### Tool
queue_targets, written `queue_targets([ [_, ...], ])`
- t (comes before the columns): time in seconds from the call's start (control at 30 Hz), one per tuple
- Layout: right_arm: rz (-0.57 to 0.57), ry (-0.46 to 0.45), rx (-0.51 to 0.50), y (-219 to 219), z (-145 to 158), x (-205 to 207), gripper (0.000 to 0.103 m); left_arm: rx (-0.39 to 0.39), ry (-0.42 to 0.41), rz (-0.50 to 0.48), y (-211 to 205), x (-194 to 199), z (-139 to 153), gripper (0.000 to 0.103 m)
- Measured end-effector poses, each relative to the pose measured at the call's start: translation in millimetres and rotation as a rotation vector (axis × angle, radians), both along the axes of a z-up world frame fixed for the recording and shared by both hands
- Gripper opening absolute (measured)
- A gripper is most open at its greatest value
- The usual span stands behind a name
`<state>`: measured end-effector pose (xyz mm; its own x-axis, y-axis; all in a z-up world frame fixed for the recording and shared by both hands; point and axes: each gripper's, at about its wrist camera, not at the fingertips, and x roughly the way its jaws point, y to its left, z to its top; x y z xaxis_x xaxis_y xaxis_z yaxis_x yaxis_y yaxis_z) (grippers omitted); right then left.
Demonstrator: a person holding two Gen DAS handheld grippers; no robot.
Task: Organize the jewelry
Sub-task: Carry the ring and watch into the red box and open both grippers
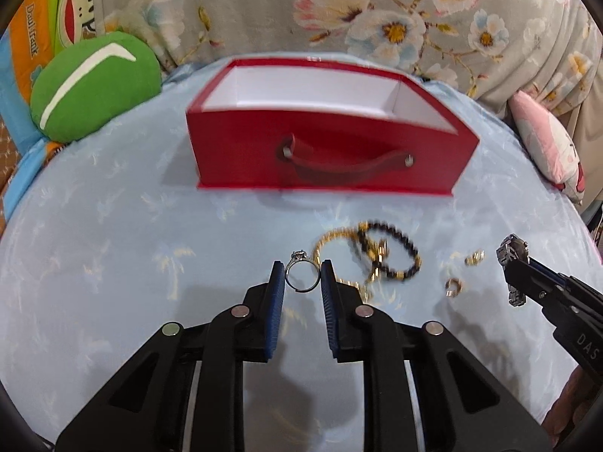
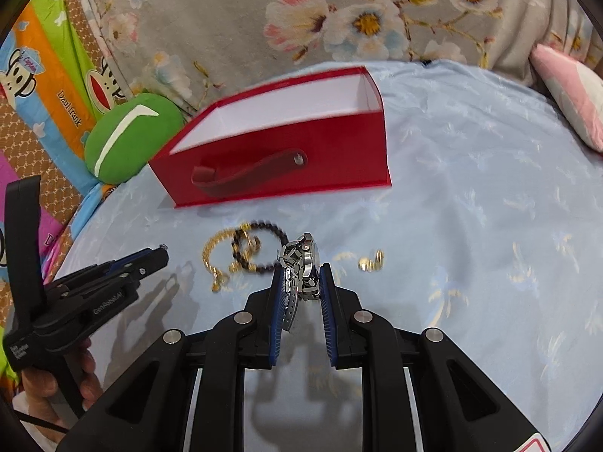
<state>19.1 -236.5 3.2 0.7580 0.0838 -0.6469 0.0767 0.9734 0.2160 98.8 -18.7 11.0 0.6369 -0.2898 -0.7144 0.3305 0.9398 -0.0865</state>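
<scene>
The left tongs (image 1: 302, 277) are clamping a silver ring (image 1: 299, 275) by its band, and the right tongs (image 2: 303, 282) are clamping a metal watch (image 2: 299, 263) by its bracelet, both lifted clear of the pale blue bed (image 1: 113, 263) near its front edge.

The red box (image 1: 331, 150) is sitting open toward the back edge of the bed, well apart from both loads. The watch is hanging partly below the pads, so a swing on the way over could be working it loose. The ring is caught only at two points of its thin band and could be twisting out or dropping onto the soft sheet, where it would be hard to find.

The left view is showing the ring's stone, a gold chain (image 1: 331, 241) tangled with a dark bead bracelet (image 1: 395, 256), and two gold earrings (image 1: 454, 286). The right view is showing the watch's links in the pads and the hand (image 2: 56, 384) holding the left tool, but not the ring.
</scene>
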Motion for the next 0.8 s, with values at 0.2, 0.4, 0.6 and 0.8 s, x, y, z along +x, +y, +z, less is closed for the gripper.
queue_targets([
  [0.2, 0.049, -0.084, -0.040, -4, 56, 51, 0.017, 0.050, -0.108, 0.010, -3, 44, 59, 0.019],
  [0.4, 0.063, -0.084, -0.064, -13, 91, 137, 0.017, 0.058, -0.162, 0.013, -22, 117, 103, 0.019],
  [0.6, 0.053, -0.029, -0.093, -16, 83, 216, 0.017, 0.089, -0.173, 0.027, -57, 182, 105, 0.019],
  [0.8, 0.032, 0.023, -0.107, -21, 56, 265, 0.017, 0.111, -0.141, 0.055, -80, 229, 81, 0.019],
])
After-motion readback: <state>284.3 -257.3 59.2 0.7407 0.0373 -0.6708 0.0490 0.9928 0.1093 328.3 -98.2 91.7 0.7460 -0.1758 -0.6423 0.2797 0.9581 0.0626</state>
